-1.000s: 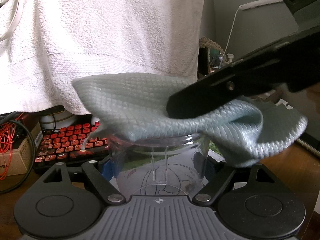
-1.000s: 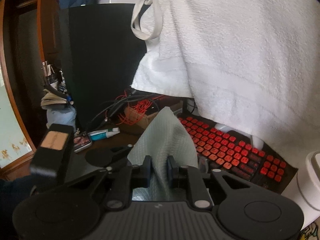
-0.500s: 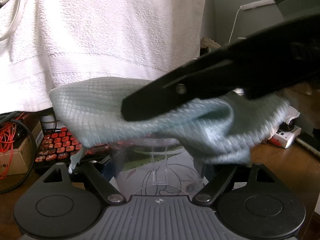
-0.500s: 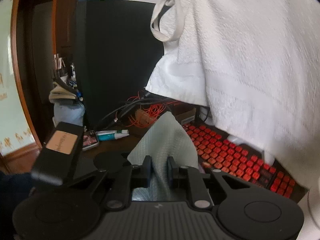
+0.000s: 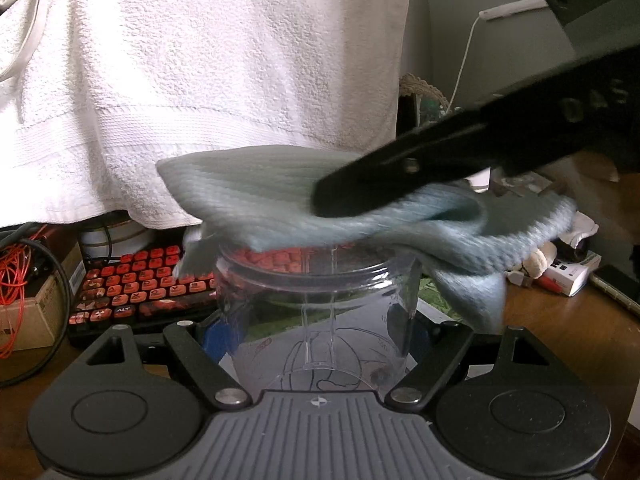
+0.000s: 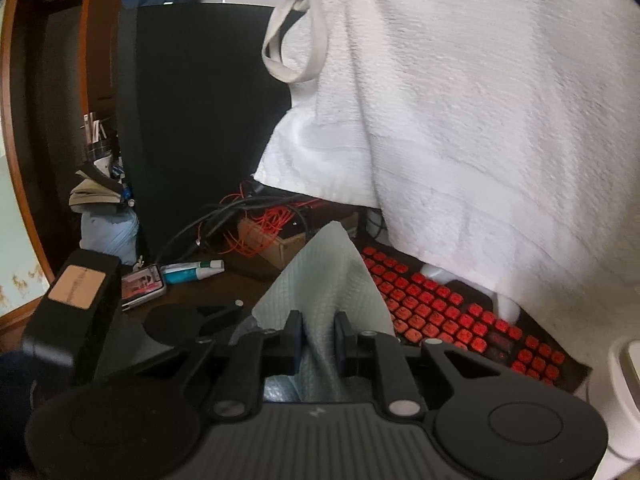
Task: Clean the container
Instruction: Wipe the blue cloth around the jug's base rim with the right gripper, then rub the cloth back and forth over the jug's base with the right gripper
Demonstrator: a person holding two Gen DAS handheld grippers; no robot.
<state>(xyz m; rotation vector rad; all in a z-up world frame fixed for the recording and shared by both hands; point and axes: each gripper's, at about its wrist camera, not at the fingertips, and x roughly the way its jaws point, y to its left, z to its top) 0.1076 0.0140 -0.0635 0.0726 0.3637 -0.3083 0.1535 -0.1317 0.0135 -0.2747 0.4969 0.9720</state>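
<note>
Item: clear plastic container (image 5: 320, 312), open-topped and upright, clamped between the wide-spread fingers of the left gripper (image 5: 318, 332) above the wooden desk (image 5: 560, 340), toward its near edge. Whether its base touched the desk could not be told, the gripper body hiding it. Cleaning tool: pale blue-grey cloth (image 5: 280, 208), pinched in the nearly closed right gripper (image 6: 318, 338), whose pads (image 6: 295, 338) pressed a fold of it from either side. In the left view that gripper (image 5: 320, 206) came in from the upper right, and the cloth lay draped across the container's mouth, one tail hanging down its right wall. The cloth was blurred there (a sign of wiping under way, by judgement). Surroundings: red-keyed keyboard (image 5: 144, 284) toward the desk's far edge behind the container; white towel (image 5: 200, 88) hanging over whatever stood above it; orange wires (image 5: 16, 276) at the far left; small boxes and oddments (image 5: 568, 272) at the right edge. Risks, as judged: the clear wall looked smooth and the hold sat low, so a hard sideways wipe at the rim could tip or twist the container in the fingers; the cloth was held by one fold only and might pull free if it snagged on the rim threads; the loose tail could drag over the oddments on the right.
</note>
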